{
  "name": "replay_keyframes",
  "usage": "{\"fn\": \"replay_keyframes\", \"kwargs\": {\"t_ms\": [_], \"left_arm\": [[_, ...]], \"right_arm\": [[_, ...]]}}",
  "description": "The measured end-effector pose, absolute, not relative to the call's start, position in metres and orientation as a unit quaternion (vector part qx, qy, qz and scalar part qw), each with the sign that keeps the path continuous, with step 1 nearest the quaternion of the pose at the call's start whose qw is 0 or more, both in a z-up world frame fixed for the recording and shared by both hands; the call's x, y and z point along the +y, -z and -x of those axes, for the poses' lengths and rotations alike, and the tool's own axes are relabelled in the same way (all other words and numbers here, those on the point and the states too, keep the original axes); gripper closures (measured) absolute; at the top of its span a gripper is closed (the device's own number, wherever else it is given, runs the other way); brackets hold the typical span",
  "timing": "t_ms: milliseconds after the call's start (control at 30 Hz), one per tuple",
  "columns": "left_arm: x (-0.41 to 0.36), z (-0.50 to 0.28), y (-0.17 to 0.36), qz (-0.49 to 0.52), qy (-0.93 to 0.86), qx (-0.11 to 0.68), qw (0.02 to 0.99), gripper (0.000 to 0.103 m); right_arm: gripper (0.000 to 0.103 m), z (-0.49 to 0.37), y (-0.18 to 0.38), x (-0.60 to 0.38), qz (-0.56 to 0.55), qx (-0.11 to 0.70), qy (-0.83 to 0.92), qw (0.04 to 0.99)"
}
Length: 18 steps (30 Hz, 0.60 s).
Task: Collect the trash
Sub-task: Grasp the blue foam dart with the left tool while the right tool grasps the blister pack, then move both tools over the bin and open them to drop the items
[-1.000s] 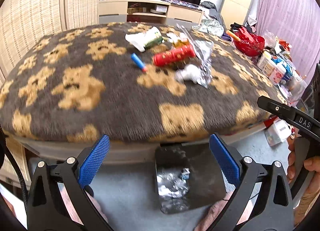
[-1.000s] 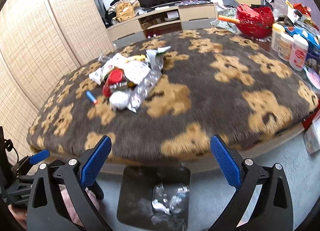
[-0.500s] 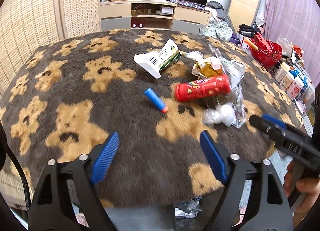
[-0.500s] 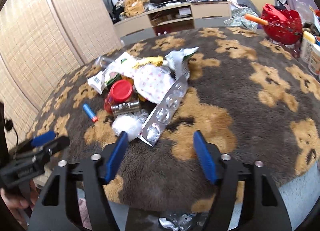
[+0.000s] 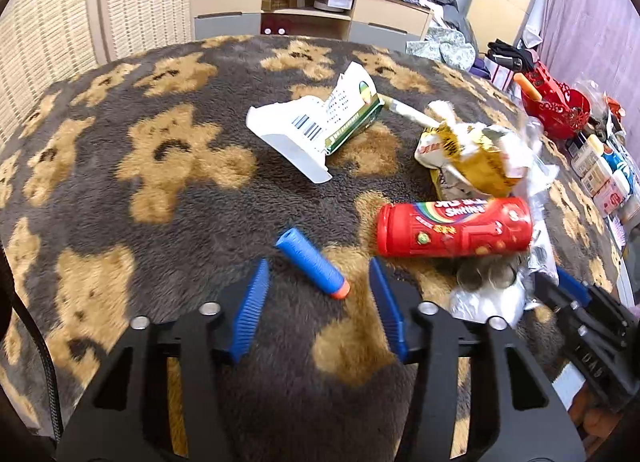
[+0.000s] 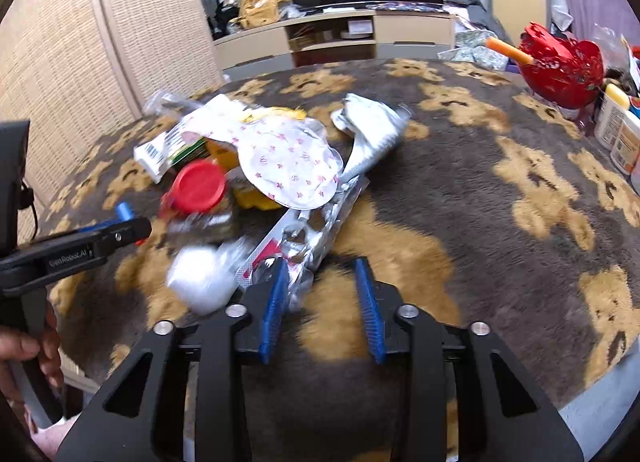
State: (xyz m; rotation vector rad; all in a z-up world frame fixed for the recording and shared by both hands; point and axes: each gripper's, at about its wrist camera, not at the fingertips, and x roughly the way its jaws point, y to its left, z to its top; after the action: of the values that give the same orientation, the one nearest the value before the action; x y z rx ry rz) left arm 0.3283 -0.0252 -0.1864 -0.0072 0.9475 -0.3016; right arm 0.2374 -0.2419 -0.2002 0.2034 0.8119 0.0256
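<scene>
Closing my left claw around the blue foam dart and my right claw toward the foil blister pack, neither gripping yet, so each can lift trash off the surface.

White wad just left of right gripper motion-blurred, can't tell what it is; red-capped canister beyond it blurred too, body hidden under star-print wrapper. Blue foam dart mostly behind left gripper's finger. Bottles far right cut by frame edge. Left view: right gripper cropped at edge, jaws unreadable there
</scene>
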Motion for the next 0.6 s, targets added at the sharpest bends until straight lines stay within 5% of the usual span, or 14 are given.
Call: {"fn": "replay_keyframes", "kwargs": {"t_ms": [233, 600], "left_arm": [[-0.027, -0.334, 0.192, -0.001, 0.145, 0.452, 0.88, 0.09], [-0.028, -0.292, 0.176, -0.028, 0.14, 0.448, 0.883, 0.092]], "right_arm": [[0.091, -0.244, 0.204, -0.255, -0.127, 0.393, -0.023, 0.91], [0.095, -0.204, 0.179, -0.262, -0.12, 0.385, -0.015, 0.915]]}}
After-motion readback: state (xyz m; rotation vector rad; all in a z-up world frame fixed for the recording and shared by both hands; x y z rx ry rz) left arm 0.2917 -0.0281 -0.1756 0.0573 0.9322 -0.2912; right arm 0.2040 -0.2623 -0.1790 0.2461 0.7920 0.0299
